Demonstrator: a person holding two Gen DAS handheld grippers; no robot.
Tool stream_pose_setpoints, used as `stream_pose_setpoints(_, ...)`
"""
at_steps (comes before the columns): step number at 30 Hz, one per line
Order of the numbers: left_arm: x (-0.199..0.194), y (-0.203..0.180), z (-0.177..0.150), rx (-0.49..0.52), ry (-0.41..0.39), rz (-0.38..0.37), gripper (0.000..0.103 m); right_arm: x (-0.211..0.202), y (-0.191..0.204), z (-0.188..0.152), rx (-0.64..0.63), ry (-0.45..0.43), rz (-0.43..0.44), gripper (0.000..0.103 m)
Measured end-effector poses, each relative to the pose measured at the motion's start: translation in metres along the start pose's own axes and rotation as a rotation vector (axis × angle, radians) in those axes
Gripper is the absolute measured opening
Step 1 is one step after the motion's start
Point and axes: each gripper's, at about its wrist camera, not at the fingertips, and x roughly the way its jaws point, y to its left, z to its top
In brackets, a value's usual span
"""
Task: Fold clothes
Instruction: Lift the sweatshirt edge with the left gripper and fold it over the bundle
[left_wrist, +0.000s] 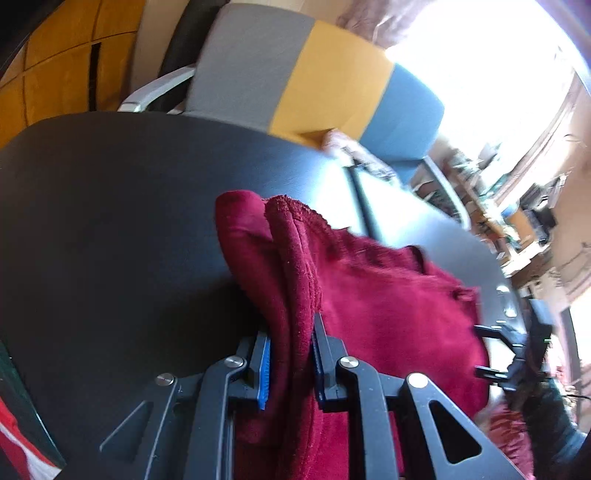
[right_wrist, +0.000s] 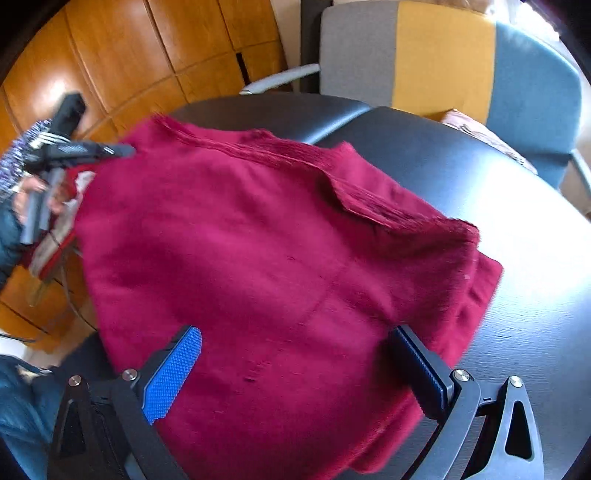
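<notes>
A dark red knit garment (right_wrist: 266, 258) lies spread on the black round table (right_wrist: 517, 229), with a ribbed edge along its far side. My left gripper (left_wrist: 290, 363) is shut on a bunched fold of the red garment (left_wrist: 295, 280) and holds it up above the table (left_wrist: 110, 221). In the right wrist view the left gripper (right_wrist: 122, 150) shows at the garment's far left corner. My right gripper (right_wrist: 299, 373) is open, its blue-padded fingers (right_wrist: 173, 373) wide apart over the garment's near part. The right gripper (left_wrist: 484, 349) also shows at the right of the left wrist view, jaws apart.
A chair with grey, yellow and blue panels (right_wrist: 443, 55) stands behind the table. A folded patterned cloth (right_wrist: 480, 136) lies at the table's far edge. Wooden wall panels (right_wrist: 110, 55) are at the left. Red and white fabric (left_wrist: 22, 443) lies at the lower left.
</notes>
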Motion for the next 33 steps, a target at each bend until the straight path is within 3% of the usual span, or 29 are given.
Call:
stream_pose_setpoints(8,-0.025,-0.069,0.02,-0.07,-0.057,-0.296,0.016,0.001,-0.007,-0.015,-0.004,-0.046,-0.03,0.103)
stream_pose_setpoints(13,-0.003,-0.134,0.043,-0.09,-0.05,-0.403,0.016,-0.002,-0.013,-0.016,0.051,-0.09,0.004,0.103)
stream_pose_setpoints(18,0.056,-0.204,0.053,-0.084,0.048,-0.412,0.016,-0.003,-0.017,-0.02,0.11,-0.155,0.035,0.103)
stream_pose_setpoints(23,0.125,-0.262,0.04,-0.071,0.17,-0.352,0.016,-0.008,-0.022,-0.027,0.157,-0.216,0.087,0.103)
stream_pose_setpoints(26,0.163,-0.281,0.028,-0.067,0.247,-0.331,0.016,-0.009,-0.025,-0.029,0.168,-0.237,0.118,0.103)
stream_pose_setpoints(33,0.21,-0.301,-0.003,-0.046,0.376,-0.314,0.015,-0.008,-0.021,-0.03,0.162,-0.254,0.139,0.103)
